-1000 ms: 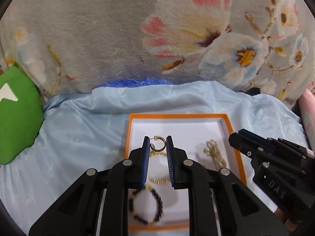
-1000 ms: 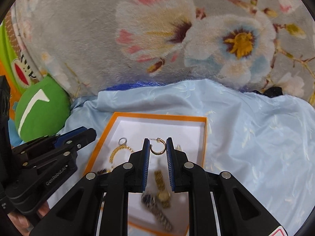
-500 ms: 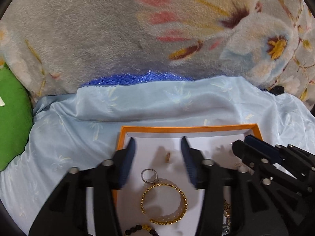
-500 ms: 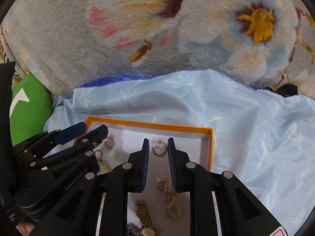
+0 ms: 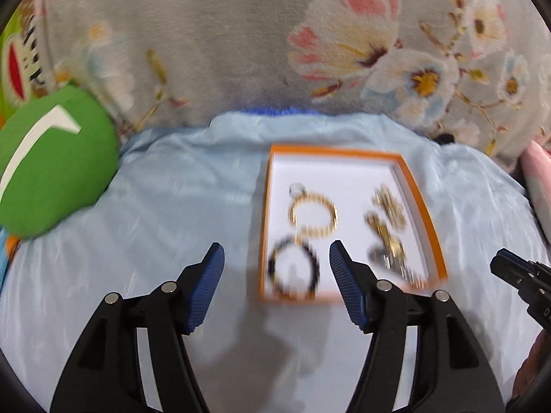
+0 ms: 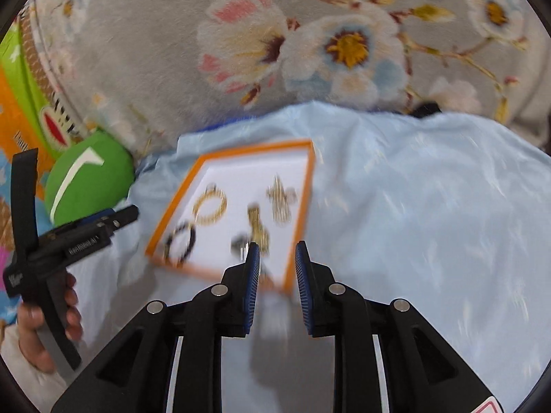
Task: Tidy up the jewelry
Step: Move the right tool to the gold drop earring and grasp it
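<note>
An orange-rimmed white tray (image 5: 344,149) (image 6: 255,146) lies on light blue satin cloth (image 5: 172,206). Blurred in it are a gold bangle (image 5: 292,211) (image 6: 224,203), a black bead bracelet (image 5: 272,268) (image 6: 191,237), a gold watch (image 5: 385,234) (image 6: 258,223) and a pale chain cluster (image 5: 389,203) (image 6: 280,203). My left gripper (image 5: 275,246) (image 6: 117,218) hovers before the tray's near left corner; its jaws are opening, with nothing between them. My right gripper (image 6: 277,245) (image 5: 506,268) is at the near right corner, with a narrow empty gap between its pads.
A green cushion (image 5: 51,165) (image 6: 89,179) lies left of the cloth. A grey floral blanket (image 5: 241,51) rises behind. A hand (image 6: 44,337) holds the left gripper's handle. Pink fabric (image 5: 537,172) shows at the far right.
Both grippers have pulled back from over the tray to its near edge. The gold hoop earrings once between their jaws are gone. The left jaws spread wide; the right parted slightly.
</note>
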Tool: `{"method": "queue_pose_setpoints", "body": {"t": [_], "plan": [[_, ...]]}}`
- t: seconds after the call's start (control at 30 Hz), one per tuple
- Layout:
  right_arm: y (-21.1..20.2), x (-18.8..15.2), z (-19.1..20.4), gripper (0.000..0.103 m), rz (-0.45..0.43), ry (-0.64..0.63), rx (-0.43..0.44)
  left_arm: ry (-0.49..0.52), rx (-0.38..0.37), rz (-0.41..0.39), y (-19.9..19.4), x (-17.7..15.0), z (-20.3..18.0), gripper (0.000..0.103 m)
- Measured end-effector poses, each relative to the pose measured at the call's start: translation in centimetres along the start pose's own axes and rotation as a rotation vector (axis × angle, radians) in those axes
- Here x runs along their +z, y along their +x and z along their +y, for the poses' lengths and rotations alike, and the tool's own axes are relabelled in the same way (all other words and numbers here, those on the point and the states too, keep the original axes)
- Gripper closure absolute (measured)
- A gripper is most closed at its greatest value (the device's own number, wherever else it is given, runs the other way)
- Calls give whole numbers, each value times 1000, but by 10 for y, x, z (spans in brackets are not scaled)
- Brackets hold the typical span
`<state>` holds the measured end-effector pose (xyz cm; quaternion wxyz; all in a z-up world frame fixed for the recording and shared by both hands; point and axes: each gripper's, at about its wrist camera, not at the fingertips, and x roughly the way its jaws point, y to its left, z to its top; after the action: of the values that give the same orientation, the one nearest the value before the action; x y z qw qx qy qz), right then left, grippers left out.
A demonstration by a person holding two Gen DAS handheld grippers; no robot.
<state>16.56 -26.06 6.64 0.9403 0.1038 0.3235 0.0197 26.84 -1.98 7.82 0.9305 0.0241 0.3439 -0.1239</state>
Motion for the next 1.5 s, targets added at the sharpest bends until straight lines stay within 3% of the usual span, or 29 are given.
{"method": "queue_pose_setpoints", "body": {"t": [0.1, 0.3, 0.57, 0.97, 1.27, 1.43, 1.5], "plan": [[-34, -46, 7, 82, 30, -54, -46, -10, -28, 45, -35, -47, 5, 42], [-83, -117, 25, 82, 68, -89, -52, -29, -35, 97, -92, -128, 4, 42], [-103, -170, 63, 82, 128, -159, -7, -1, -41, 149, -131, -197, -17, 42], [-70, -167, 112, 82, 166, -228, 76, -44, -24, 166, -133, -215, -10, 42], [-45, -165, 123, 82, 186, -263, 61, -70, -28, 165, -131, -214, -1, 42], [-46, -167, 125, 102, 184, -294, 29, -81, -41, 169, -130, -212, 0, 42], [-47, -168, 121, 102, 184, -275, 32, -85, -52, 170, -129, -210, -2, 42]]}}
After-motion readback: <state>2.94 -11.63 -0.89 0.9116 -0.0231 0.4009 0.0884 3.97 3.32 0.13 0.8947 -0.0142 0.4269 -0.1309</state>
